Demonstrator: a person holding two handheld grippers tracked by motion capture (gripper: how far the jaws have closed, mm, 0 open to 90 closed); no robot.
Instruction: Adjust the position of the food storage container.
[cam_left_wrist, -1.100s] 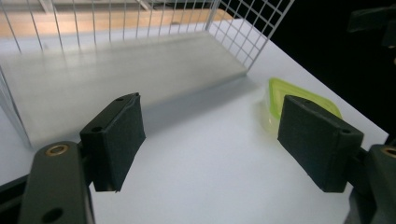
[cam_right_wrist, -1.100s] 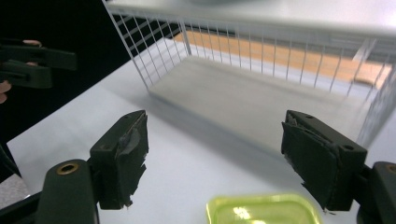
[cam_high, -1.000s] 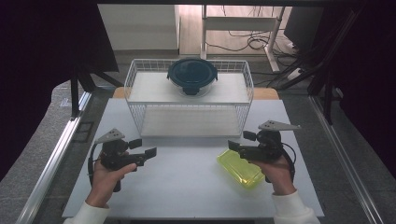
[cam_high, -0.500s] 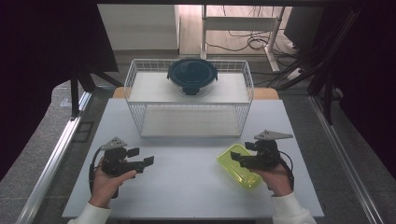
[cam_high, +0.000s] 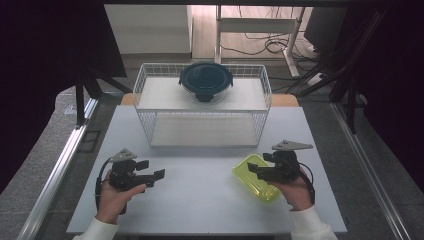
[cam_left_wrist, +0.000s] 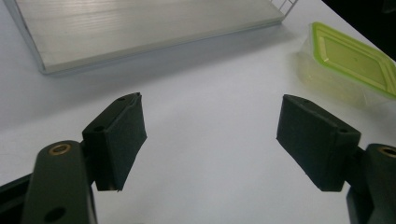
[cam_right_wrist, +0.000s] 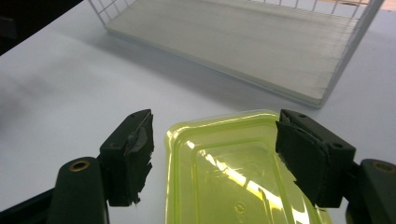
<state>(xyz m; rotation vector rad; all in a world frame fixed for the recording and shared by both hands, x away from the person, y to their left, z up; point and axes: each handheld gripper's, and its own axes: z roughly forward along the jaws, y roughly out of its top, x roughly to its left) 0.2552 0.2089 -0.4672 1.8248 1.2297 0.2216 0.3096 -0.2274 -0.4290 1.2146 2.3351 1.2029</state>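
High view: a white worktop (cam_high: 200, 200) carries a white wire basket (cam_high: 150, 90) at its far side, with a round dark-lidded container (cam_high: 206, 81) resting on the basket's upper shelf. Nearer the person, at right, a rectangular container with a yellow-green lid (cam_high: 252, 175) lies flat on the worktop.

Compared with a second ago, both hands sit lower. The right hand-held gripper (cam_high: 256, 171) has dropped to the container's level, and its jaws have just been closing a little. In the right gripper view the jaws stand either side of the lid's (cam_right_wrist: 233, 177) near end, the right pad (cam_right_wrist: 303, 158) at or just beside the rim, the left pad (cam_right_wrist: 133, 154) with a sliver of white worktop showing between it and the rim. So the gripper is open around the container, not yet clamped.

The left hand-held gripper (cam_high: 159, 175) hovers low at left, well apart from the container, jaws wide with nothing between them (cam_left_wrist: 210, 140).

Judging from this, the grasp on the container looks imminent.
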